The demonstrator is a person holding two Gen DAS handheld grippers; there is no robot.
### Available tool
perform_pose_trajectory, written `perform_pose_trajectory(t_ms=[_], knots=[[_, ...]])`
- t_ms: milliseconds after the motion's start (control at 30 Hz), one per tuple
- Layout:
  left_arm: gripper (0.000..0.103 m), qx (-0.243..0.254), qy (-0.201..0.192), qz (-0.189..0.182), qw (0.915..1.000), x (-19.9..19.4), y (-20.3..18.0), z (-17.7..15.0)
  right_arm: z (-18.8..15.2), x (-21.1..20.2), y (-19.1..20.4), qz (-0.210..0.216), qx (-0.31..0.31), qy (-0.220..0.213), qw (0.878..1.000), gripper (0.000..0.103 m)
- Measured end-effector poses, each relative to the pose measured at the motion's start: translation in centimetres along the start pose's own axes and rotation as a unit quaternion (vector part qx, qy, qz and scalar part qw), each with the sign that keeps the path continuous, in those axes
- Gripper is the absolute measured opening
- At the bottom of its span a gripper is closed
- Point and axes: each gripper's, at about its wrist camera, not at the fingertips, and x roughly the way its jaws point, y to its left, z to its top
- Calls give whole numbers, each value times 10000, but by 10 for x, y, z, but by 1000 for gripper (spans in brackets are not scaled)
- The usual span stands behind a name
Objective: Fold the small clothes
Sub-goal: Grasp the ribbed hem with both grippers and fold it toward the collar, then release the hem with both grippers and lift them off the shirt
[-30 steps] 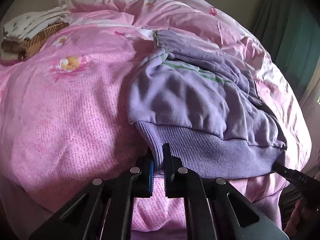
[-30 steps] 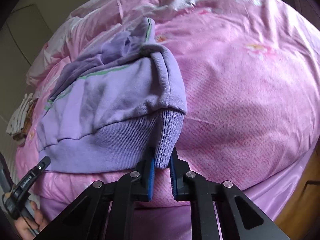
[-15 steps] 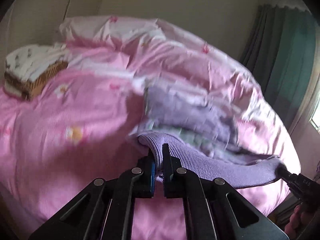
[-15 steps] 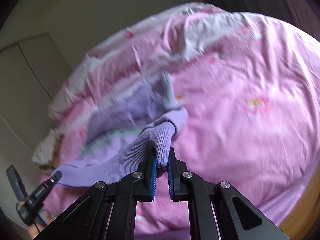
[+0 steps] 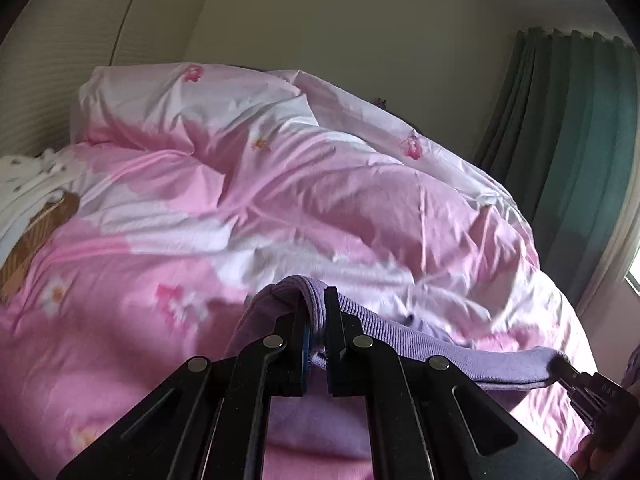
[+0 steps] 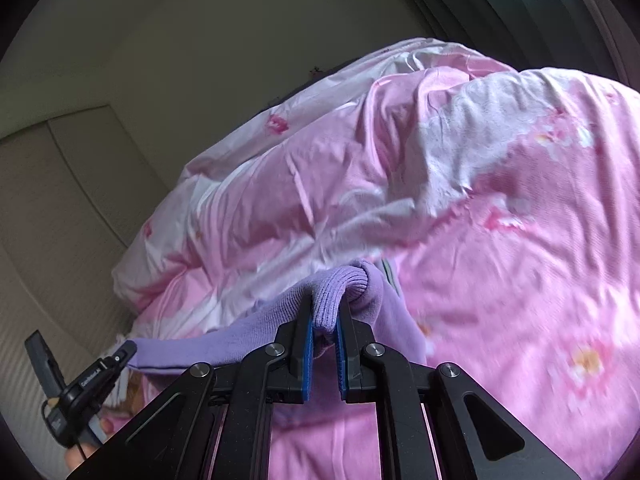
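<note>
A small purple sweatshirt (image 5: 500, 360) hangs by its ribbed hem above a pink bed. My left gripper (image 5: 316, 312) is shut on one hem corner, which bunches up over the fingers. My right gripper (image 6: 324, 312) is shut on the other hem corner (image 6: 340, 284). The hem stretches taut between the two. In the left wrist view the right gripper (image 5: 560, 364) shows at the far right, pinching the cloth. In the right wrist view the left gripper (image 6: 128, 350) shows at the lower left. Most of the sweatshirt hangs below, hidden by the grippers.
A rumpled pink and white flowered duvet (image 5: 320, 184) covers the bed. A stack of folded clothes (image 5: 36, 208) lies at the bed's far left. Green curtains (image 5: 572, 152) hang to the right, with a wall and wardrobe doors (image 6: 60, 200) behind the bed.
Both grippers have risen, lifting the sweatshirt off the bed by its hem. It lay flat on the duvet before; now it hangs, hem pulled straight between them.
</note>
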Motion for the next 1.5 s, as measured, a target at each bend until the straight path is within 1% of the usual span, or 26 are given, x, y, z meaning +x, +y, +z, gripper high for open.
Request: perform_pose_trajectory(t_ms=[133, 200, 333, 500, 567, 667, 733, 767, 800, 833, 867, 900, 933, 967, 1033, 1133, 1200, 1267, 1333, 1400, 1500], knots=[[8, -52, 200, 120, 9997, 48, 3, 9, 17, 42, -8, -57, 167, 130, 9998, 10], [8, -37, 303, 196, 9993, 68, 7, 9, 23, 69, -12, -96, 228, 251, 9994, 10], [8, -40, 624, 372, 9973, 114, 15, 0, 29, 111, -21, -228, 306, 510, 9980, 10], [8, -41, 903, 505, 9946, 148, 22, -14, 23, 151, -34, -431, 302, 766, 9957, 10], [9, -29, 955, 538, 9940, 154, 23, -17, 20, 161, -38, -463, 303, 822, 9951, 11], [9, -46, 1036, 537, 9932, 159, 25, -16, 18, 169, -42, -436, 379, 830, 9949, 20], [10, -66, 1066, 488, 9931, 156, 25, -13, 19, 172, -40, -446, 290, 838, 9951, 21], [12, -52, 1061, 477, 9932, 153, 24, -12, 20, 171, -38, -485, 213, 829, 9951, 22], [14, -14, 1029, 481, 9935, 148, 23, -10, 21, 170, -35, -512, 124, 813, 9953, 25], [24, 45, 959, 506, 9941, 142, 21, -7, 21, 168, -32, -518, 47, 789, 9955, 28], [35, 117, 880, 540, 9946, 136, 20, -5, 22, 164, -29, -536, -56, 747, 9958, 40], [38, 194, 796, 576, 9950, 130, 19, -2, 23, 159, -26, -636, -195, 676, 9955, 48], [39, 281, 694, 600, 9954, 122, 17, 2, 24, 152, -23, -785, -336, 572, 9947, 61], [39, 362, 649, 598, 9954, 117, 16, 5, 25, 147, -21, -853, -436, 472, 9943, 66], [39, 572, 630, 630, 9944, 109, 12, 9, 29, 132, -16, -869, -699, 267, 9934, 66], [39, 822, 655, 617, 9925, 102, 7, 8, 32, 119, -7, -997, -1086, 180, 9889, 66], [39, 839, 749, 599, 9919, 102, 9, 6, 30, 115, -2, -1039, -1241, 203, 9866, 66], [43, 824, 945, 481, 9909, 107, 13, 1, 28, 113, 0, -1093, -1336, 241, 9847, 66], [48, 903, 1167, 275, 9887, 118, 12, -5, 24, 119, 1, -1116, -1453, 412, 9822, 66], [48, 1051, 1345, 256, 9850, 129, 9, -9, 20, 131, 0, -1115, -1581, 600, 9793, 66], [48, 1154, 1641, 224, 9794, 144, 10, -15, 14, 151, -2, -1285, -1758, 828, 9725, 66]])
